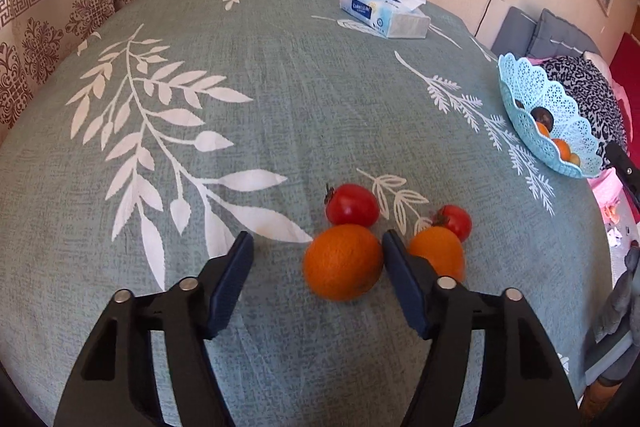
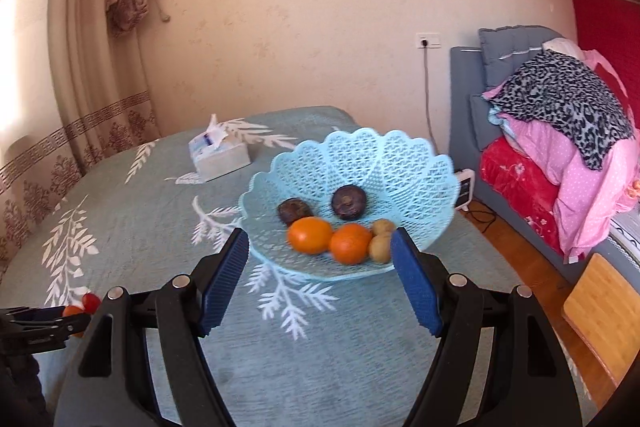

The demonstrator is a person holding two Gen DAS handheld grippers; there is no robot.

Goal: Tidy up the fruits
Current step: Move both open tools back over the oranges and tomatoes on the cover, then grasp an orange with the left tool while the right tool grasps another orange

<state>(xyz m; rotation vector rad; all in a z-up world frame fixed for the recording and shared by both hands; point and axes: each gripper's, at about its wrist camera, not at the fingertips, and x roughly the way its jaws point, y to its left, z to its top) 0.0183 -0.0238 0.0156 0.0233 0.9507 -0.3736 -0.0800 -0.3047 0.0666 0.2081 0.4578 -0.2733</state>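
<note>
Fruits remain loose on the tablecloth (image 1: 280, 99): left gripper (image 1: 316, 247), jaws apart, brackets an orange (image 1: 343, 262) ungripped, beside two tomatoes and another orange. Rightward, the basket (image 2: 360, 155) already holds six; right gripper (image 2: 320, 247) hovers wide, empty.

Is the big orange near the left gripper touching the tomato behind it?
Touching. In the left wrist view the big orange meets the tomato with no cloth visible between them.

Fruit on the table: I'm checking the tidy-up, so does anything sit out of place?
Yes. Two oranges and two tomatoes lie loose on the tablecloth, while the other fruit sits in the blue basket. Nothing looks spilled or damaged.
</note>
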